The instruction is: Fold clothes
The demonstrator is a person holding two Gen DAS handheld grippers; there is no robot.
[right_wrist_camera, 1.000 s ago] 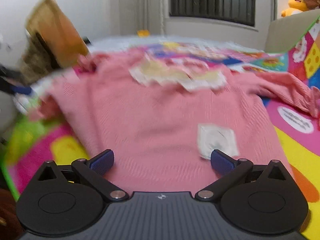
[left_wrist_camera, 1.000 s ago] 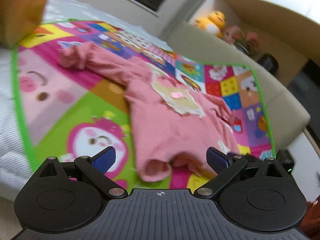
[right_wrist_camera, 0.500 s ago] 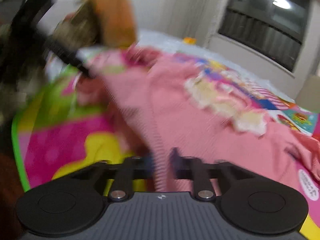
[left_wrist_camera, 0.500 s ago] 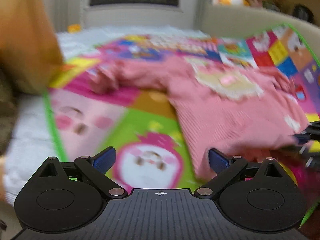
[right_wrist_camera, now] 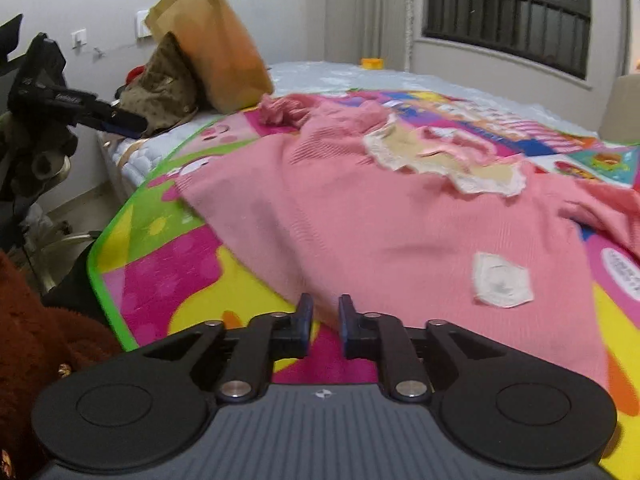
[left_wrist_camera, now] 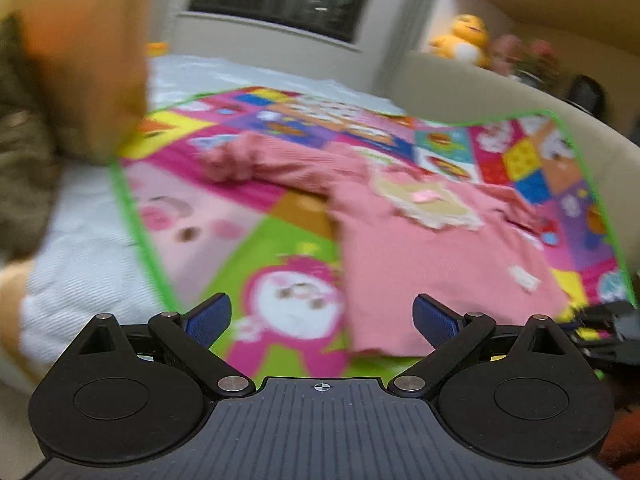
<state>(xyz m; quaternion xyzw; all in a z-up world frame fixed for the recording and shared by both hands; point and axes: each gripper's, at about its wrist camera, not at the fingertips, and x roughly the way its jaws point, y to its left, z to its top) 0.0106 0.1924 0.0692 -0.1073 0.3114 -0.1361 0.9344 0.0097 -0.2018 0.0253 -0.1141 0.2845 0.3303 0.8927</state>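
Note:
A pink knit sweater with a cream lace collar and a white patch lies face up on a colourful play mat. One sleeve stretches to the far left, its cuff bunched. My left gripper hovers open just short of the hem's left corner, nothing between its fingers. My right gripper has its fingers nearly together on the sweater's near hem, pink cloth pinched between them. The right gripper's black body shows at the hem's right end. The left gripper is off to the left.
The mat covers a white quilted bed. A brown paper bag and an olive garment stand at the bed's far left. A beige padded surround with plush toys borders the right. A brown fuzzy sleeve is near.
My right gripper went from open to shut on the sweater's hem, and the hem now lies flatter. The left gripper stayed open while its view swung across the mat.

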